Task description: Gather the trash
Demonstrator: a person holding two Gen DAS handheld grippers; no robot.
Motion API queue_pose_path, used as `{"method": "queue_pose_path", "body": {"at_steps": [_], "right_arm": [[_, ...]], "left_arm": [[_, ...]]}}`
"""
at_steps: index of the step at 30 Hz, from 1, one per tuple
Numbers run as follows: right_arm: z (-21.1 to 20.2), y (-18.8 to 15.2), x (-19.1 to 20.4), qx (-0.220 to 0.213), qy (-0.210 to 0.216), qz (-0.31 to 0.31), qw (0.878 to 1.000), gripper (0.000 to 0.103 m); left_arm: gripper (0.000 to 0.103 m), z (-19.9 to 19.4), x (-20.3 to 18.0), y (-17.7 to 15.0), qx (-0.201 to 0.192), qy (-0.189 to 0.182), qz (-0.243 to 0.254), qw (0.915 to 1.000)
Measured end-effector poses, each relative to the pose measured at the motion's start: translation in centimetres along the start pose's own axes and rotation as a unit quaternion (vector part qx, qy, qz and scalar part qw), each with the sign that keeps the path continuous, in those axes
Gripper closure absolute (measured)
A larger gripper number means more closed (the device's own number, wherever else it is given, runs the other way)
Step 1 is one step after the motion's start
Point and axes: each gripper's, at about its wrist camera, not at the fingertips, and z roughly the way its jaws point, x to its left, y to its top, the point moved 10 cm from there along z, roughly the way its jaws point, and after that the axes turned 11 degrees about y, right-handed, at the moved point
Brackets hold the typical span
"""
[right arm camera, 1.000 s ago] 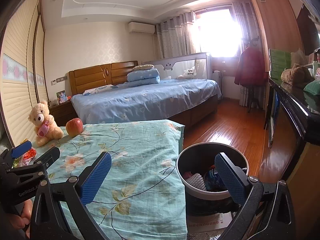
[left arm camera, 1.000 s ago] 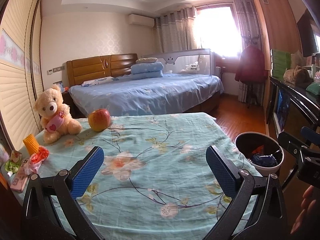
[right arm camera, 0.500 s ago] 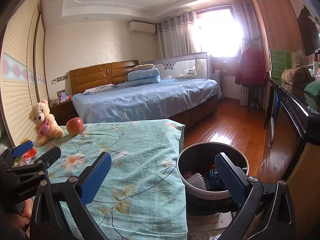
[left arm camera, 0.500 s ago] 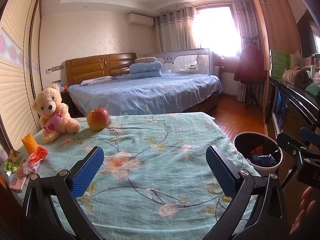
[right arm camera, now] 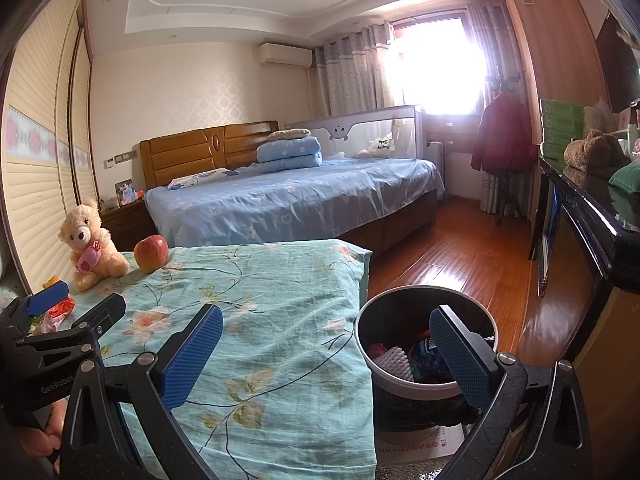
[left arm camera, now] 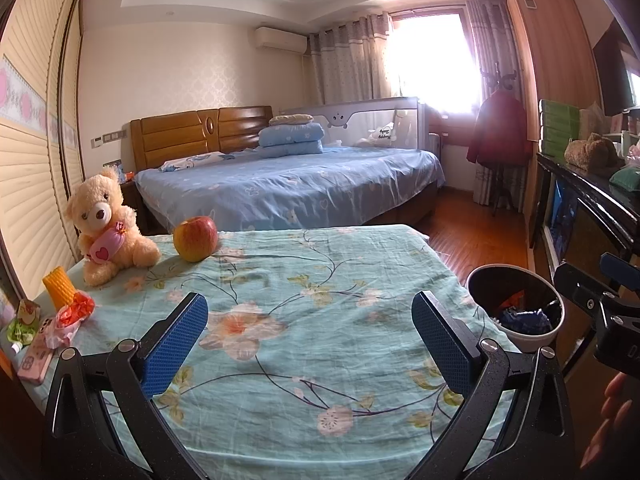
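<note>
Hovering: left gripper (left arm camera: 310,328) over floral cloth (left arm camera: 320,300), jaws spread wide, nothing held; right gripper (right arm camera: 326,354) likewise released and empty, hanging at the bin's near rim.
Change: almost none over the last second; view drifts slightly, both claws unchanged. Likely a pause before the next pick.
Trash: orange-red wrapper (left arm camera: 74,308) lies at the cloth's left edge, beside the yellow cone (left arm camera: 59,286).
Bin (right arm camera: 424,386): off the cloth's right corner, already holding scraps.
Hidden: bin contents partly behind the right finger; items at far left cut off, hard to identify.
Non-trash, probably: apple (left arm camera: 195,239), teddy bear (left arm camera: 106,224).
</note>
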Motion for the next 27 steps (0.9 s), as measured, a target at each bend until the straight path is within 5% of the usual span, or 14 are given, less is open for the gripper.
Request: {"method": "queue_pose_path", "body": {"at_steps": [27], "right_arm": [[0.05, -0.06, 0.56, 0.004, 0.006, 0.000, 1.000, 0.000]], "left_arm": [[0.000, 0.50, 0.07, -0.46, 0.005, -0.002, 0.001, 1.0000]]}}
